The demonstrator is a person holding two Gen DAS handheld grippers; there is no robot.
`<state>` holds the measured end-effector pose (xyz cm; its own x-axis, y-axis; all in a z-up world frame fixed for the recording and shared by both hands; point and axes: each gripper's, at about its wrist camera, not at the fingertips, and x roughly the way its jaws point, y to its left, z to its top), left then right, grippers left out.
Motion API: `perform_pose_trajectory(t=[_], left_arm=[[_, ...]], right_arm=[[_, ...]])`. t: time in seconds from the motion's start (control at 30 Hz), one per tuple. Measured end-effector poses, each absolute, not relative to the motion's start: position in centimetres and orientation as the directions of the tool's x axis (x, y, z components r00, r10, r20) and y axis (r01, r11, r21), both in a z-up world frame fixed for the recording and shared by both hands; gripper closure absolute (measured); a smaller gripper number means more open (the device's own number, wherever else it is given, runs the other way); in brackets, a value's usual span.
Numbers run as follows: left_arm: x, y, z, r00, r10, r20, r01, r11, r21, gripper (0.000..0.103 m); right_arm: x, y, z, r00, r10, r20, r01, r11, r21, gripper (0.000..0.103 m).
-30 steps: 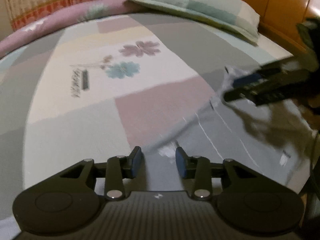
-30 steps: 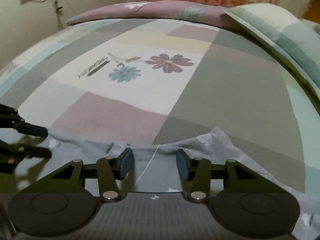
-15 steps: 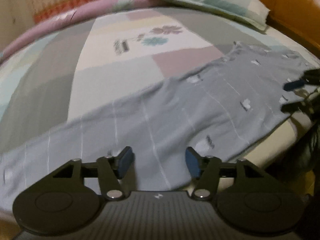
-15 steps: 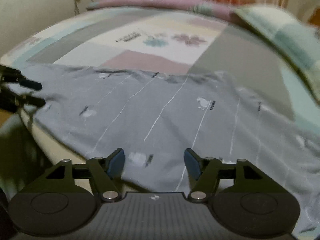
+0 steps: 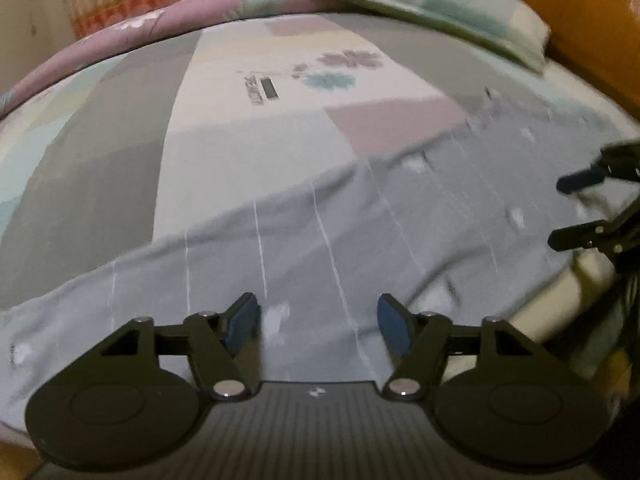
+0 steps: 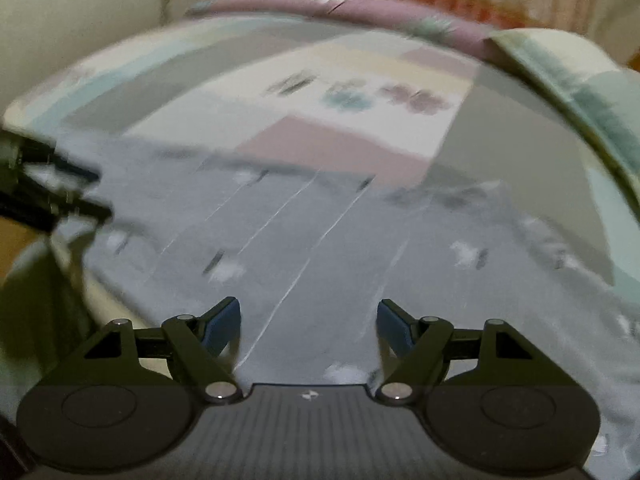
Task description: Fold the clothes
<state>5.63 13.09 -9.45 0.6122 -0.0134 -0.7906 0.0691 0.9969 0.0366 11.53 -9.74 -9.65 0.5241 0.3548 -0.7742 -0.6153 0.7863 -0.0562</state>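
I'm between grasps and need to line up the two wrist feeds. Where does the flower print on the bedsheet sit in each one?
Left wrist view: the flower print sits above centre, slightly right, beyond the grey garment, with the pillow to its upper right.
Right wrist view: the flower print sits above centre, slightly right, blurred by motion.
Shared landmark: the pink patch of the sheet, just below the flowers at the garment's far edge.

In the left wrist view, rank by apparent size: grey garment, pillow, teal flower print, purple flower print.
1. Grey garment, by far the largest.
2. Pillow.
3. Purple flower print and teal flower print: they look about alike, so I won't rank them.
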Motion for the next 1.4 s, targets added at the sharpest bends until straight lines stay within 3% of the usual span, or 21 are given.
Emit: perform_pose_trajectory(t=[0.23,0.4,0.7,0.93,1.17,1.4], left_arm=[[7.3,13.0,-7.1,0.640,-0.036,-0.767,0.106,0.993,0.043,0.031],[11.9,11.5,-7.8,0.638,-0.121,-0.760,0.156,0.987,-0.026,0.032],[15.1,11.9,-9.0,0.598,-0.197,-0.777,0.132,0.980,-0.147,0.033],[13.0,13.4,-7.1,0.593,-0.237,-0.770,0.127,0.971,-0.201,0.031],[13.7,14.5,-9.0,0.589,-0.213,-0.780,0.056,0.973,-0.224,0.031],[14.4,11.0,-7.4,0.584,-0.318,-0.747,0.188,0.948,-0.257,0.029]], right_arm=[[11.7,-6.6,-8.1,0.524,0.382,-0.761,-0.676,0.730,-0.099,0.014],[12.2,-2.9,-9.4,0.518,0.396,-0.759,-0.715,0.687,-0.130,0.014],[10.0,-4.4,-8.8,0.456,0.426,-0.781,-0.741,0.669,-0.068,0.014],[10.1,-1.4,-7.3,0.268,0.646,-0.715,-0.840,0.520,0.155,0.014],[11.3,-1.3,-9.0,0.107,0.655,-0.748,-0.798,0.506,0.328,0.012],[13.2,-7.2,-6.4,0.370,0.556,-0.744,-0.660,0.721,0.211,0.011]])
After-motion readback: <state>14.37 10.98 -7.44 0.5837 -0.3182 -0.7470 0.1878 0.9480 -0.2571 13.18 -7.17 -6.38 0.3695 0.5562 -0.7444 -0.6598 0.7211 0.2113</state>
